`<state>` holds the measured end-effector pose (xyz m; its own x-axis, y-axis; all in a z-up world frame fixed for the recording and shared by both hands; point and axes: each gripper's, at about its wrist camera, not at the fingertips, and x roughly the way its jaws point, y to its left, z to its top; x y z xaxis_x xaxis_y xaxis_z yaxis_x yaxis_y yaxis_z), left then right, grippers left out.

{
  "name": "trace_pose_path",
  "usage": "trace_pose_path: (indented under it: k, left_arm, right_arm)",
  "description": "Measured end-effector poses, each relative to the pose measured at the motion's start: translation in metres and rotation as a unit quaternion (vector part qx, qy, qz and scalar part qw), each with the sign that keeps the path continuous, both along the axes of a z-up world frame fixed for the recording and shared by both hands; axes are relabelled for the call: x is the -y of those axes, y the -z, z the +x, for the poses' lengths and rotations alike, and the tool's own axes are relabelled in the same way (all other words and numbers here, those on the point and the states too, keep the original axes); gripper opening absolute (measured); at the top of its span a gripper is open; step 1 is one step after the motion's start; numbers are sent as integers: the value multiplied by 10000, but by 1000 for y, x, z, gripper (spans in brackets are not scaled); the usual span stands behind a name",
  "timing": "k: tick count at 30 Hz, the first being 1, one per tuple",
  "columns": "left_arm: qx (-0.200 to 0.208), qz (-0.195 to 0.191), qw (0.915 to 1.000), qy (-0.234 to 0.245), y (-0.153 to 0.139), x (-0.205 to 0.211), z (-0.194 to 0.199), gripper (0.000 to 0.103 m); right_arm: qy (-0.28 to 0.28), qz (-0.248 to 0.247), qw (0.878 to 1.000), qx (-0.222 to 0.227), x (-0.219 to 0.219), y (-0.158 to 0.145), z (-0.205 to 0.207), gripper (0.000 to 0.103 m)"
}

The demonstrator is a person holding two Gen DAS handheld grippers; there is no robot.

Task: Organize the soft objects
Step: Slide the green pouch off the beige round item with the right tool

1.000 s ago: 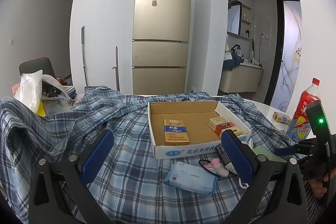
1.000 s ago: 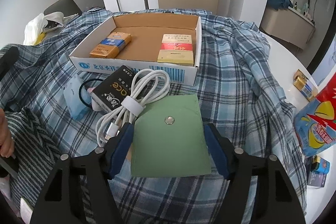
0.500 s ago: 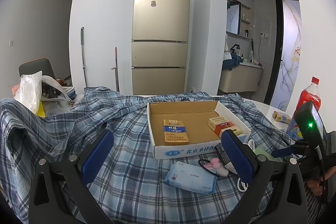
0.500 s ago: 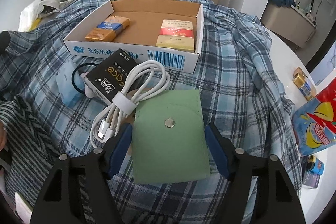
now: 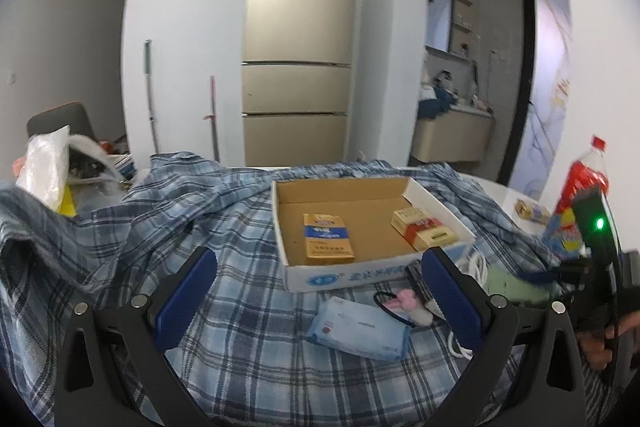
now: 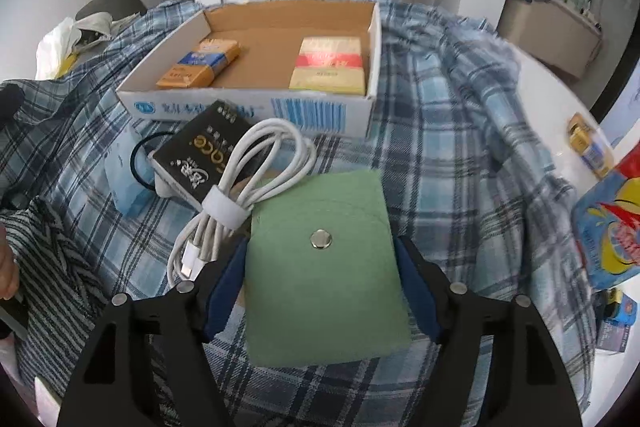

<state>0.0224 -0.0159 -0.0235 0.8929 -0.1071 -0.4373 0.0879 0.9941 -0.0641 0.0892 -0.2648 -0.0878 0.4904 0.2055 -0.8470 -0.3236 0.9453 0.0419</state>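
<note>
While your right claw (image 6: 320, 291) straddles the green snap pouch (image 6: 326, 275), its blue pads sit at the pouch's two side edges and look about to pinch; whether they already press it you cannot tell from this view. Judging by that, the step in hand is the pickup of this soft pouch, and the next move calls for a firm closing on its sides and a lift clear of the white cable bundle (image 6: 248, 183) that lies touching its left corner (the cable also rests over a black packet (image 6: 200, 151)). Your left claw (image 5: 316, 291) hangs wide open and holds nothing, above the plaid cloth (image 5: 248, 367) covering the surface.

Just beyond it lies a soft tissue pack (image 5: 360, 329), with a black hair tie (image 5: 390, 301) carrying a pink ornament beside it. Both look like candidates for later.

Further on sits the cardboard tray (image 6: 372, 39), open-topped. It holds an orange-and-blue carton (image 6: 200, 63) on the left and a red-and-cream carton (image 6: 330, 65) on the right, with bare cardboard between them, probably room enough for the pouch.
</note>
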Motion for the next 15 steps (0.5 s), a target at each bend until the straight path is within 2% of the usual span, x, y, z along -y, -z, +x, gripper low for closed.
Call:
trace_pose_path:
  k: [6, 11, 15]
  left_arm:
    - [-484, 449, 9962, 561, 5, 18, 10, 103]
    - [-1221, 820, 9821, 1180, 23, 36, 24, 103]
    - [-1689, 756, 9728, 1395, 37, 39, 36, 103]
  right_arm:
    - [224, 216, 9981, 531, 11, -16, -9, 71]
    - [296, 411, 9956, 793, 19, -27, -14, 71]
    - [366, 493, 9926, 1044, 22, -35, -20, 71]
